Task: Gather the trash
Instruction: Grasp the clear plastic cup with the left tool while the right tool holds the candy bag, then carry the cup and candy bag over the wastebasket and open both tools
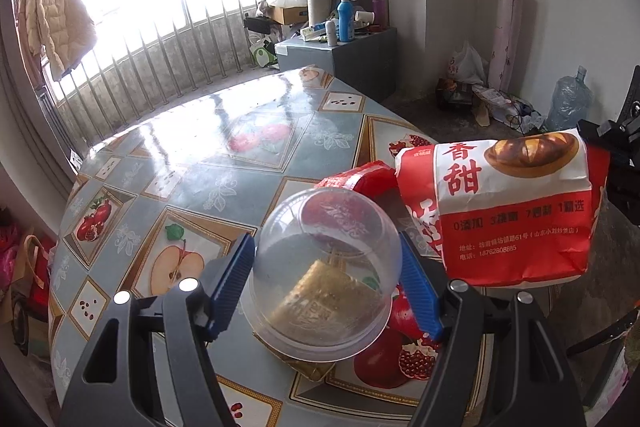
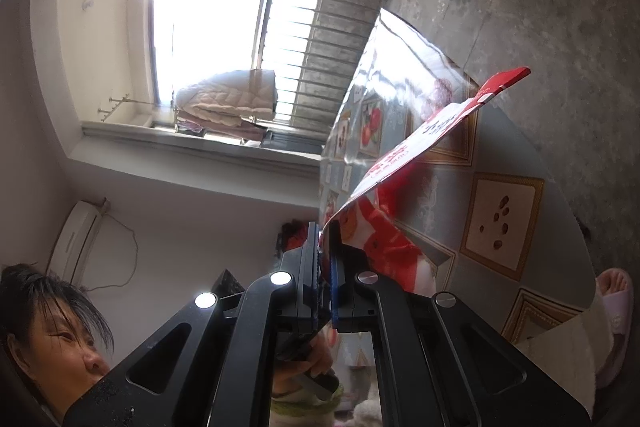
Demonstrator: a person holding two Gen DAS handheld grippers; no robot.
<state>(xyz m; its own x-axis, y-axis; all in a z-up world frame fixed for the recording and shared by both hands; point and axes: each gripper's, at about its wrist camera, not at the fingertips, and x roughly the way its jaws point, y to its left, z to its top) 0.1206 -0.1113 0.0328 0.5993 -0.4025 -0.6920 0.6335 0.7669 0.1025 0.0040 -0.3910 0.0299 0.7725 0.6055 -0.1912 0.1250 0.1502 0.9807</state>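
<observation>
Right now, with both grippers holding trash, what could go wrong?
1. The left gripper squeezes the clear plastic dome cup on its curved sides; it may pop out.
2. The right gripper pinches only an edge of the red-and-white paper bag; it could tear or slip.

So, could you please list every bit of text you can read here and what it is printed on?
"香甜": large red characters on the red and white paper bag.
"18762808885": phone number low on the same bag.
The slogan row and address line on the bag: too small to read surely.
Embossed marks on the gold wrapper under the clear dome lid: unreadable.
</observation>
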